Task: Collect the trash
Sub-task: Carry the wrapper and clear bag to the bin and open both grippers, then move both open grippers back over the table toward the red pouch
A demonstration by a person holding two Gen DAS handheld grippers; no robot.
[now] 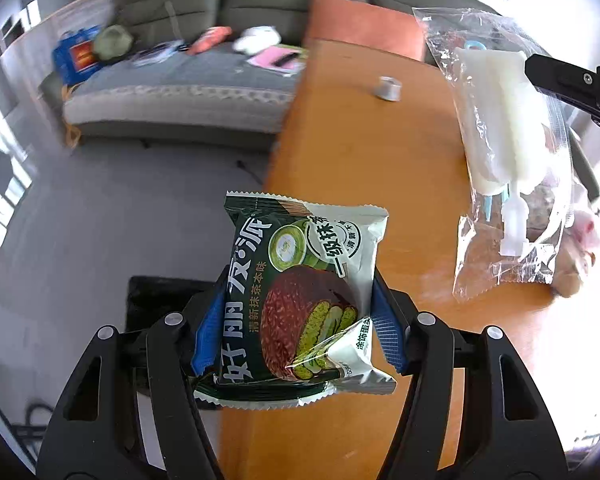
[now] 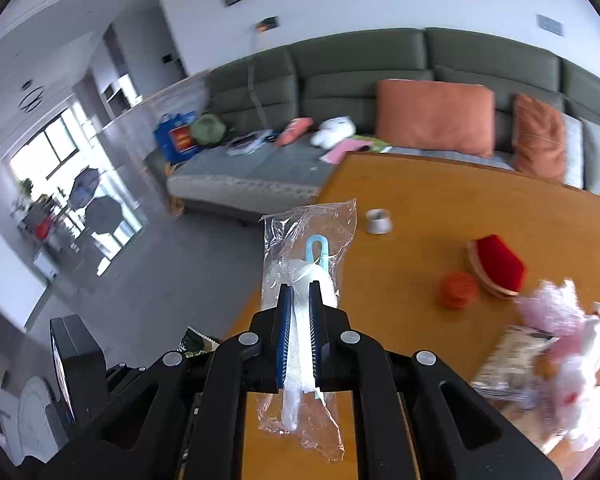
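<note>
Pinching a green snack wrapper (image 1: pixel 300 292), the left gripper (image 1: pixel 296 320) is held above the worktop (image 1: pixel 360 140) edge; a clear plastic bag (image 2: pixel 300 300) is clamped by the right gripper (image 2: pixel 299 304), both lifted, presumably for disposal.

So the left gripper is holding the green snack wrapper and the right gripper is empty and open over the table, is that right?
Not quite. The left gripper does hold the green snack wrapper, but the right gripper is not empty: the right wrist view shows it shut on a clear plastic bag over the table.
</note>
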